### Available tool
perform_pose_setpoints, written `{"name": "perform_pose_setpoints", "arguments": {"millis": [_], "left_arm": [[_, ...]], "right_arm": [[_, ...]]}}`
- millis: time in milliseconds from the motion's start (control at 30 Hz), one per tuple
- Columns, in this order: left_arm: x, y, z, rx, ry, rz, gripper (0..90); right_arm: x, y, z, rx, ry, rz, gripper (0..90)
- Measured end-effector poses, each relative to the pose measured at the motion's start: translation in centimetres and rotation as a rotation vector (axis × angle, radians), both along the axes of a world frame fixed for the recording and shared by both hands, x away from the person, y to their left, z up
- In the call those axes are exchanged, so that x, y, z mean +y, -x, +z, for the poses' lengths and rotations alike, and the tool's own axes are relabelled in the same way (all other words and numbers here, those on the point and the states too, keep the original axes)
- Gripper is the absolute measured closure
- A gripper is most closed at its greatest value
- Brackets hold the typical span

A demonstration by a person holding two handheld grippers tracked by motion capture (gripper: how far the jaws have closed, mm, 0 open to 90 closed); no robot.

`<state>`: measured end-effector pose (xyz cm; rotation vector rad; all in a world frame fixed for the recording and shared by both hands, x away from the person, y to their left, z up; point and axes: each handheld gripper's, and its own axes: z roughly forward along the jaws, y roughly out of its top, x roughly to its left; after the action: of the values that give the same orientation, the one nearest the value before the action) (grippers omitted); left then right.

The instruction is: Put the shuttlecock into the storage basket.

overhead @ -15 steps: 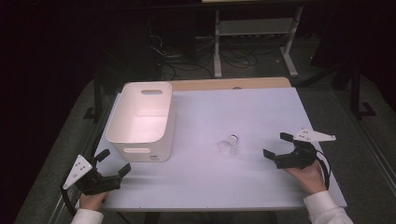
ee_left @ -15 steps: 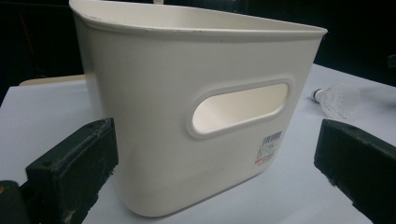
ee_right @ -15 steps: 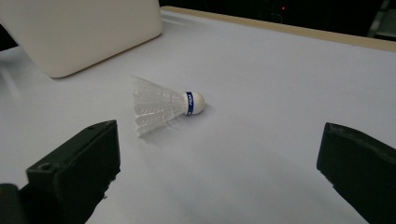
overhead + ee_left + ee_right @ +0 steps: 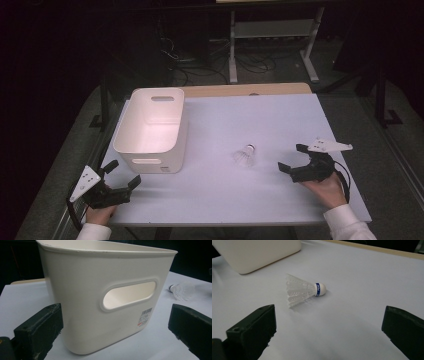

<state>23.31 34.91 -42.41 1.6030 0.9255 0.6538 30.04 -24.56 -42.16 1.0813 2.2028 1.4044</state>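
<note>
A white feather shuttlecock (image 4: 245,155) (image 4: 304,291) with a blue band at its cork lies on its side near the middle of the white table (image 4: 260,115). My right gripper (image 4: 291,159) (image 4: 329,333) sits just to its right, jaws open and empty, pointing at it. A white plastic bin (image 4: 150,127) (image 4: 100,297) with handle slots stands at the left. At the table's near-left corner my left gripper (image 4: 122,175) (image 4: 115,330) faces the bin's end wall, its jaws wide apart and holding nothing. The shuttlecock (image 4: 180,290) also lies beyond the bin's corner in the left gripper view.
A strip of bare wood (image 4: 245,90) runs along the table's far edge. Behind the table stand a metal frame (image 4: 272,40) and loose cables (image 4: 195,60) on the dark floor. The bin is empty inside.
The right gripper has edged a little left toward the shuttlecock. The left gripper, bin and shuttlecock stay where they were.
</note>
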Motion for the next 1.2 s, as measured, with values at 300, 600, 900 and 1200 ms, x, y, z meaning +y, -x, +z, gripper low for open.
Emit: {"name": "perform_pose_setpoints", "arguments": {"millis": [300,600,900,1200], "left_arm": [[-0.1,-0.1,-0.1,0.0,0.007,0.001,0.0],[-0.3,-0.1,-0.2,0.005,0.015,0.001,0.0],[-0.3,0.0,-0.1,0.004,0.006,-0.006,0.0],[-0.6,0.0,-0.1,0.007,-0.001,-0.014,0.0]], "right_arm": [[1.2,-0.1,0.3,0.019,0.016,0.045,0.0],[1.4,-0.5,0.8,0.015,0.041,0.055,0.0],[2.8,-1.0,0.9,0.047,0.086,0.094,0.0],[3.6,-1.6,0.5,0.079,0.113,0.116,0.0]]}}
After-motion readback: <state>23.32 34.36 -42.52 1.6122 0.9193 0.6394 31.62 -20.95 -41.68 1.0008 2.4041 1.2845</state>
